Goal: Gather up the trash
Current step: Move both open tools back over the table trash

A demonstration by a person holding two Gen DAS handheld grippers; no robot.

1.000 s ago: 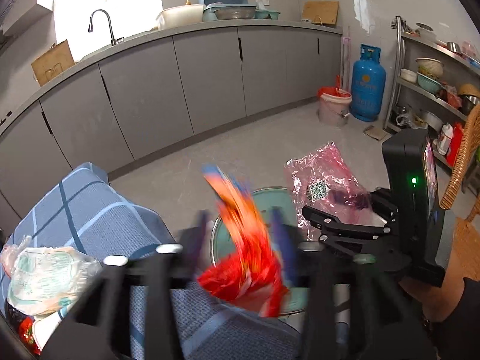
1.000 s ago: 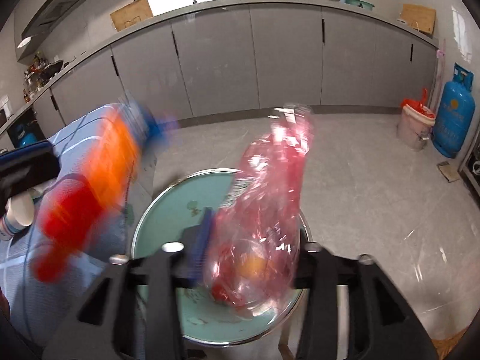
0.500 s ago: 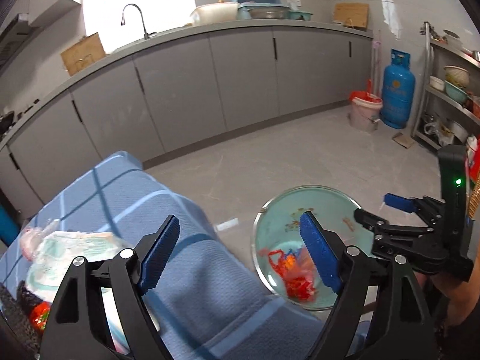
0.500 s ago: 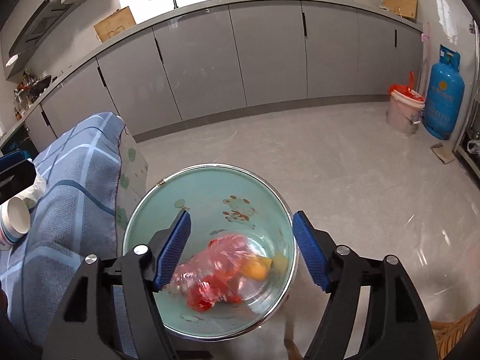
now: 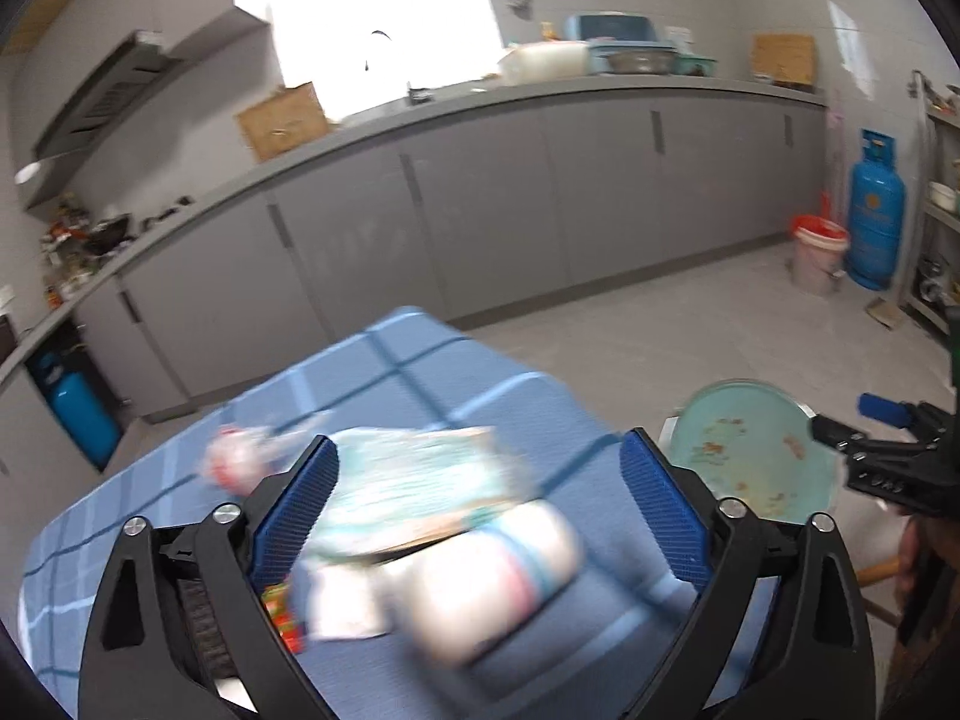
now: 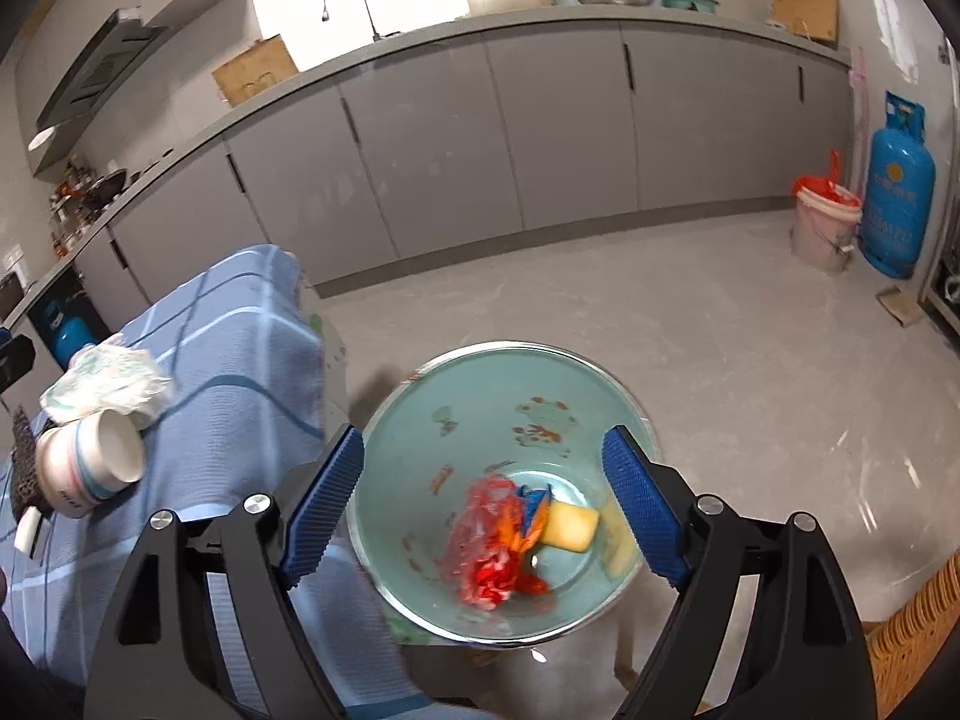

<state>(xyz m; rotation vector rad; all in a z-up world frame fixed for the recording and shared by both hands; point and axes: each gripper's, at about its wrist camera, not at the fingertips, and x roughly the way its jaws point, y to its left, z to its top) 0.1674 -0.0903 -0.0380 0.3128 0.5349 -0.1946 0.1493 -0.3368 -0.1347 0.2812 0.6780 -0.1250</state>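
Observation:
A teal enamel basin stands beside the blue checked table and holds a pink plastic bag, a red-orange wrapper and a yellow sponge. My right gripper is open and empty above the basin. My left gripper is open over the blue tablecloth, with a tipped paper cup and a crumpled pale green wrapper lying between its fingers. The basin also shows in the left wrist view, at the right. The cup and wrapper show at the left of the right wrist view.
Grey cabinets run along the back wall. A blue gas cylinder and a bucket with a red liner stand at the right. A red snack packet and a dark scourer lie on the table by the cup. A wicker chair is at the lower right.
Both grippers dropped their trash into the basin and opened. My left gripper has swung left from the basin to the cup and wrapper on the table. The right stays over the basin.

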